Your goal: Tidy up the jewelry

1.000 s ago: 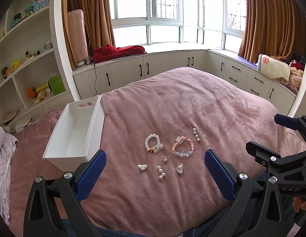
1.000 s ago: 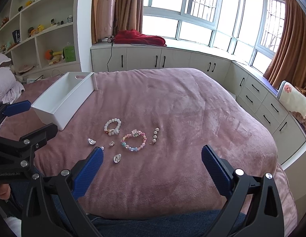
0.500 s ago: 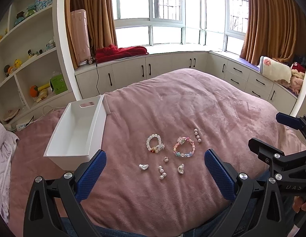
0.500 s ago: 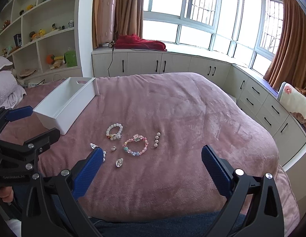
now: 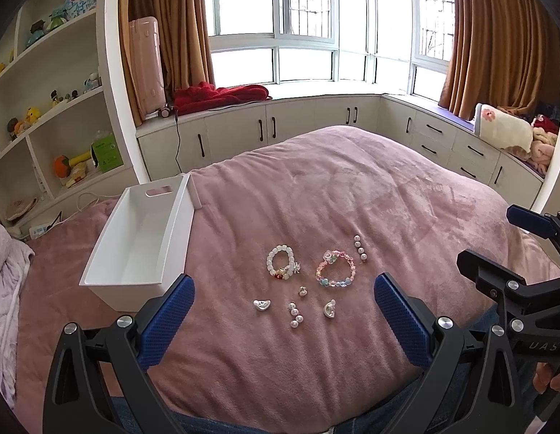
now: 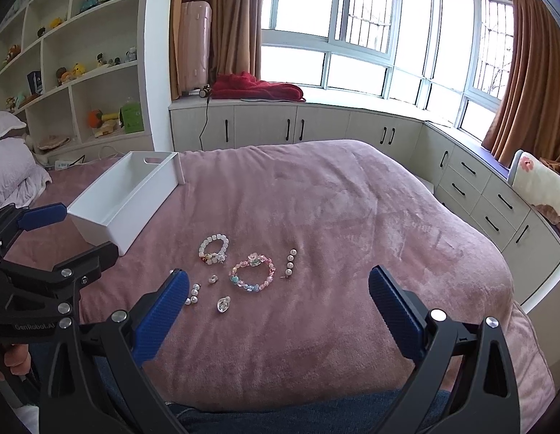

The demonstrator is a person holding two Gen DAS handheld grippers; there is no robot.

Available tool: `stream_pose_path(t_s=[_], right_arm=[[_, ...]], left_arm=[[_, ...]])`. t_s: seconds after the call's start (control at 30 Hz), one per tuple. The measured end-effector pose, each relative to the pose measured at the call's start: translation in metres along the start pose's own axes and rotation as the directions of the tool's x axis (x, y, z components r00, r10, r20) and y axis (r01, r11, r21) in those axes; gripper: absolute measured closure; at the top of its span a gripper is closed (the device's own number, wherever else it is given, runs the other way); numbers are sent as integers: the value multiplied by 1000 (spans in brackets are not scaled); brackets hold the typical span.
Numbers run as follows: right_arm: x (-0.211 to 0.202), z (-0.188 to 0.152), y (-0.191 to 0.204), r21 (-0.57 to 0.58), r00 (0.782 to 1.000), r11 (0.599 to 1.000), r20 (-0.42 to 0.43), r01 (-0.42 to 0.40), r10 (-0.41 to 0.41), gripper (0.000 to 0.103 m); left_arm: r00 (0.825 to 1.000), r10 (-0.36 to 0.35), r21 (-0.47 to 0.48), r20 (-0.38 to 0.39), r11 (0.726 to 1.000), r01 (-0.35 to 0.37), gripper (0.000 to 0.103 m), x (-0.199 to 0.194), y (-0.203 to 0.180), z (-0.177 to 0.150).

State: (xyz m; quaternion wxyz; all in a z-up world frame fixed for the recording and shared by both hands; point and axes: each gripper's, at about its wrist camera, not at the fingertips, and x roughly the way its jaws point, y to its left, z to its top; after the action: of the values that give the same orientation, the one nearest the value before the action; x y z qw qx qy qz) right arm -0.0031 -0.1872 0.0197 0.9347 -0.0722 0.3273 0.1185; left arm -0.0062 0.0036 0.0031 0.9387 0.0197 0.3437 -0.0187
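Note:
Jewelry lies on the pink blanket (image 5: 352, 188): a white bead bracelet (image 5: 281, 263) (image 6: 213, 249), a pastel bead bracelet (image 5: 334, 267) (image 6: 251, 272), a pearl bar (image 5: 360, 249) (image 6: 290, 263), a second pearl bar (image 5: 295, 315) (image 6: 193, 293), two silver ingot charms (image 5: 262, 304) (image 5: 329, 309) and a small stud (image 5: 302, 291). An empty white bin (image 5: 142, 242) (image 6: 128, 195) stands to their left. My left gripper (image 5: 283, 311) is open, above the near pieces. My right gripper (image 6: 278, 300) is open, nearer than the bracelets.
White shelves (image 5: 52, 115) with toys stand at the left. Low cabinets (image 5: 316, 126) and a window seat run behind the bed. A red blanket (image 5: 222, 94) and a pink suitcase (image 5: 146, 65) sit by the window. A pillow (image 6: 8, 173) lies at the left.
Both views have tilted and shifted slightly, so the jewelry sits a little higher in frame. Both grippers stay open. The jewelry and bin have not moved on the bed.

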Motion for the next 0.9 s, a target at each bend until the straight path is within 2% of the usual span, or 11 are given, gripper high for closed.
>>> stream_pose_path(t_s=[0.9], right_arm=[[6, 0, -1, -13, 1000, 1000, -27, 9, -9, 5]], left_arm=[[1000, -9, -3, 0, 1000, 9, 2, 0, -2, 0]])
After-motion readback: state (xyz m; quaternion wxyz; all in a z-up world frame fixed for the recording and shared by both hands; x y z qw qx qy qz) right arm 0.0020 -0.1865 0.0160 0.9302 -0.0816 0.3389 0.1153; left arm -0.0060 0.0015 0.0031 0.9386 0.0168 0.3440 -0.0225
